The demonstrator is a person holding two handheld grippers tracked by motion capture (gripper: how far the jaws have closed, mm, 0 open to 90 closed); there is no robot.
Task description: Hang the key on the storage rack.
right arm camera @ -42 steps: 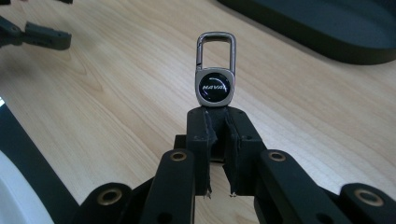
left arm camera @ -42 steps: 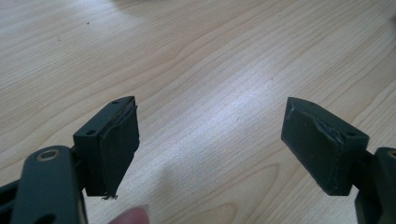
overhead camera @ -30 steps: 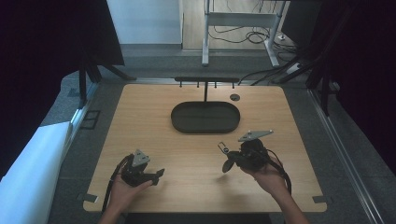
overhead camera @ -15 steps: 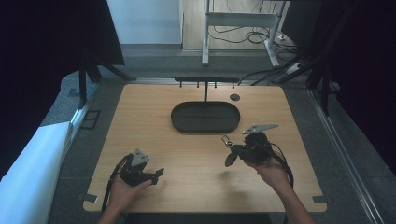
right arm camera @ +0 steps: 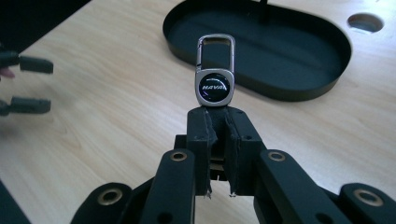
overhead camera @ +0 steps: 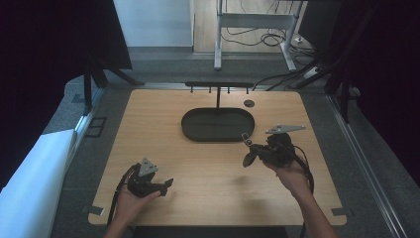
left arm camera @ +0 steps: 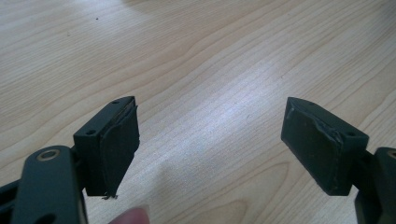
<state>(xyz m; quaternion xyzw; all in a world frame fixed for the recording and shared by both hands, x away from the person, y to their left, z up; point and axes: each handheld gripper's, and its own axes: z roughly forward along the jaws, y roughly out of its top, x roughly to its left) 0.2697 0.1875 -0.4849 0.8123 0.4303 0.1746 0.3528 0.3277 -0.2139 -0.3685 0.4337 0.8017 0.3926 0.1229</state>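
Since the earlier frames, the right hand-held gripper (overhead camera: 249, 150) has shifted a little toward the right edge of the worktop (overhead camera: 208, 198) and slightly up, carrying its load with it, while the left hand-held gripper (overhead camera: 167, 184) has kept its place near the front left of the worktop. From the right gripper view, the right hand-held gripper (right arm camera: 216, 112) has its pads pressed together on the lower edge of a silver key fob (right arm camera: 214, 79), which stands upright above the jaws with a dark round emblem in its body and a rectangular clip loop at the top. In the high view the key fob (overhead camera: 245, 138) shows as a small pale piece at the jaw tips, held above the wood just in front of the right end of the black oval tray (overhead camera: 218, 135). The tray (right arm camera: 299, 88) lies beyond the fob in the right gripper view, and a round hole in the worktop (right arm camera: 365, 21) sits past its far rim. A thin black rack (overhead camera: 218, 85) stands behind the tray at the back edge of the worktop. The left hand-held gripper (left arm camera: 212, 144) has its jaws spread wide apart over bare wood with nothing between them, and a fingertip (left arm camera: 132, 216) shows at the bottom edge of the left gripper view.
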